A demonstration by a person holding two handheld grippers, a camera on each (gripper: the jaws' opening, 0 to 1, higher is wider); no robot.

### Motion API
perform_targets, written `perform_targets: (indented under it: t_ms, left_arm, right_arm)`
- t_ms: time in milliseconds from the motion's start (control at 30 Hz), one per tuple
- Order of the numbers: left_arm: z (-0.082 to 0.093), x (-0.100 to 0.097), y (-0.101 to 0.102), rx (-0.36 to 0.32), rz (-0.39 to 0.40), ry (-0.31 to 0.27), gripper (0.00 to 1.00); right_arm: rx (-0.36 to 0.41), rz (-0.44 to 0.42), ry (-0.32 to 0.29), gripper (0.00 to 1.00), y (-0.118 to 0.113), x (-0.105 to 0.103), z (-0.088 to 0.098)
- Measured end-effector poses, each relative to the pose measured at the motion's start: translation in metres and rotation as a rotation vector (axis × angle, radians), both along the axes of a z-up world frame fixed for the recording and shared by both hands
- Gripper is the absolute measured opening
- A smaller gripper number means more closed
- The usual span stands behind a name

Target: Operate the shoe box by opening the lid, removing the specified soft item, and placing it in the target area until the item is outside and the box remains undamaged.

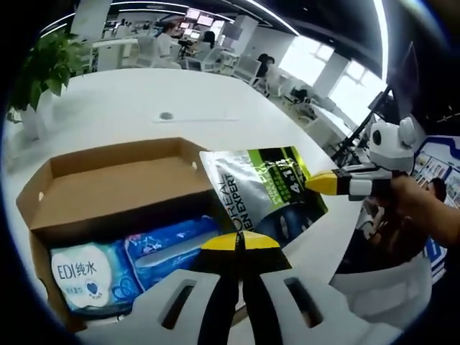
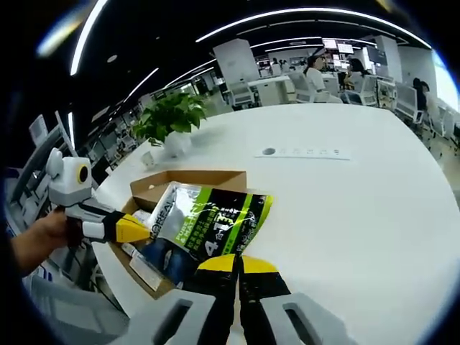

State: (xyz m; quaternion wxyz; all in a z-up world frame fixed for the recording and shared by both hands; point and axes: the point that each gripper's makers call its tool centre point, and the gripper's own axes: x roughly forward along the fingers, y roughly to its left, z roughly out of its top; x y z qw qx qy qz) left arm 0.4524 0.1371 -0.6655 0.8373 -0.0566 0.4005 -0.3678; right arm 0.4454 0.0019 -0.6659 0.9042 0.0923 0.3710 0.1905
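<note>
The grey-green pouch point(image 1: 267, 192) point(image 2: 208, 226) is pinched by the right gripper point(image 2: 238, 263) above the open box point(image 1: 108, 188) point(image 2: 188, 182) holding blue wipes point(image 1: 133, 262). Left gripper point(image 1: 241, 241) jaws are pressed together, empty.

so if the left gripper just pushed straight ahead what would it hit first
Probably the grey and green printed pouch lying directly beyond the left gripper, over the open brown cardboard box; depth is unclear.

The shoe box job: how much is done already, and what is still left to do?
Done: the shoe box is open, its flap folded back. In hand: the right gripper is shut on the silver-green pouch, lifted over the box edge; the left gripper is shut. Left: set the pouch on the white table. Blue packs remain inside.
</note>
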Motion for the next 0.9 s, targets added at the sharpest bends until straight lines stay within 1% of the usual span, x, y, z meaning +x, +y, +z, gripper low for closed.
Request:
perform_targets:
  t_ms: [233, 467, 767, 900]
  left_arm:
    - [-0.001, 0.001, -0.017, -0.007, -0.007, 0.005, 0.00]
    - [-0.006, 0.002, -0.033, 0.002, -0.020, 0.009, 0.00]
    - [-0.019, 0.005, -0.051, 0.033, -0.043, 0.015, 0.00]
    - [-0.024, 0.007, -0.058, 0.045, -0.049, 0.021, 0.00]
  right_arm:
    - [-0.017, -0.007, 0.010, 0.00, -0.017, 0.002, -0.004]
    - [-0.025, -0.019, 0.018, 0.00, -0.033, 0.005, -0.009]
    - [-0.041, -0.022, 0.028, 0.00, -0.050, 0.009, -0.021]
    - [-0.051, -0.020, 0.043, 0.00, -0.057, 0.011, -0.029]
